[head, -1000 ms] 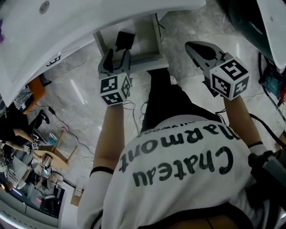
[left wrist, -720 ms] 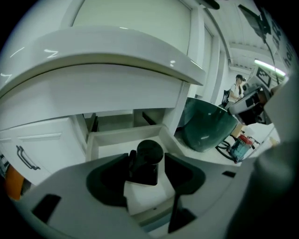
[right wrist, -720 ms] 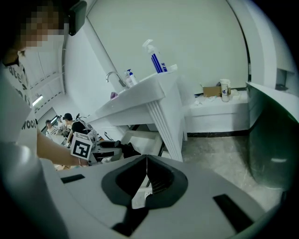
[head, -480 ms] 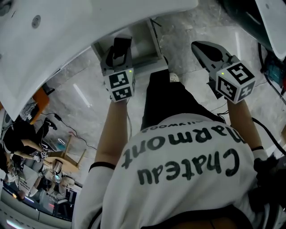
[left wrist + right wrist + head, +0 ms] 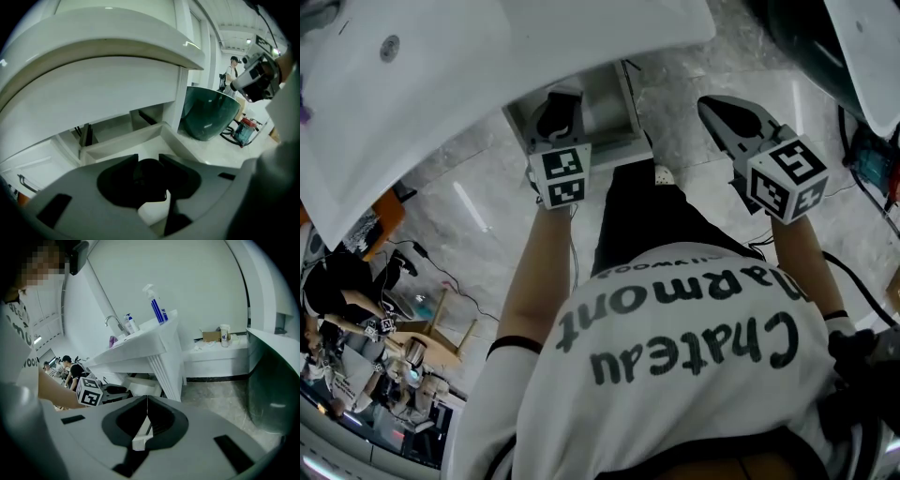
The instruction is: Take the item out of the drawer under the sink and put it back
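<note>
Under the white sink the drawer stands pulled out. In it lies a black item. My left gripper reaches down into the drawer, and its jaws have just been closing with the item between them. In the left gripper view the dark rounded item fills the gap in the left gripper, both jaw tips against it, with the drawer's white wall behind. My right gripper hangs over the floor to the right of the drawer, shut and empty; the right gripper shows its jaws meeting in a line.
The sink's front edge overhangs the drawer. The sink top carries a blue spray bottle and a tap. A dark green basin stands on the marble floor to the right. My legs are directly below the drawer front.
My left gripper has moved forward into the drawer, rolled, and closed its jaws round the black item. The right gripper has shifted only slightly.
</note>
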Demonstrator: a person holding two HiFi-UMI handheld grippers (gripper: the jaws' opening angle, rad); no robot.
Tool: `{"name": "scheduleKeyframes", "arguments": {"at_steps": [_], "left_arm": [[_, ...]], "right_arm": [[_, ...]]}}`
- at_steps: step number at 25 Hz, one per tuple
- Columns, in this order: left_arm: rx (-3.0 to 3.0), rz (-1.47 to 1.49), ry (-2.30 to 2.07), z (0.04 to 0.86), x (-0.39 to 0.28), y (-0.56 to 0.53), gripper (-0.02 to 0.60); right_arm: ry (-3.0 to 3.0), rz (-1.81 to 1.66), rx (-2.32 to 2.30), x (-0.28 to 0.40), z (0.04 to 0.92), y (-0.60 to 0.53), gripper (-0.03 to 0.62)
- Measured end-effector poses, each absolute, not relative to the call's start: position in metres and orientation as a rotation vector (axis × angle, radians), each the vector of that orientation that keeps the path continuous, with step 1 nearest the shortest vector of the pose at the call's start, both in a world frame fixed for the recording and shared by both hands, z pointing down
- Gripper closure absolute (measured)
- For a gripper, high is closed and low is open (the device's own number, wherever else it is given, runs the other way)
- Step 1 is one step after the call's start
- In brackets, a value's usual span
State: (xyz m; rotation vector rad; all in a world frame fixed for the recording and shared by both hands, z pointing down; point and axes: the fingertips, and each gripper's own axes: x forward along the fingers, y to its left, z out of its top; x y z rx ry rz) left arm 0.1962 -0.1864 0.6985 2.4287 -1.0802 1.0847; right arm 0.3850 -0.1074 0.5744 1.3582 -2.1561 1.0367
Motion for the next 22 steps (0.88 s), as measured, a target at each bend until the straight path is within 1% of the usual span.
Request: {"name": "scheduleKeyframes", "arguments": {"at_steps": [5,10,15,22], "left_arm": [[2.414,1.085,-1.104,0.695,0.194,-0.186,0.454],[2.396,0.961,-1.156,0.671,0.194,-0.187,0.457],[2.416,0.800,-1.249,0.622,0.187,-0.183,0.457],[2.558,0.571,-1.340,0.527,0.185,-0.167,0.457]], "right_arm": [[-2.164,1.014,1.328,0.381,0.571,-0.103,0.583],[-2.185,0.983,1.307,0.380,0.560,-0.098,0.582],[-2.242,0.970,1.315,0.373,0.539,-0.095,0.583],[-2.361,0.785,1.269,0.359,0.497,-0.099,0.583]]}}
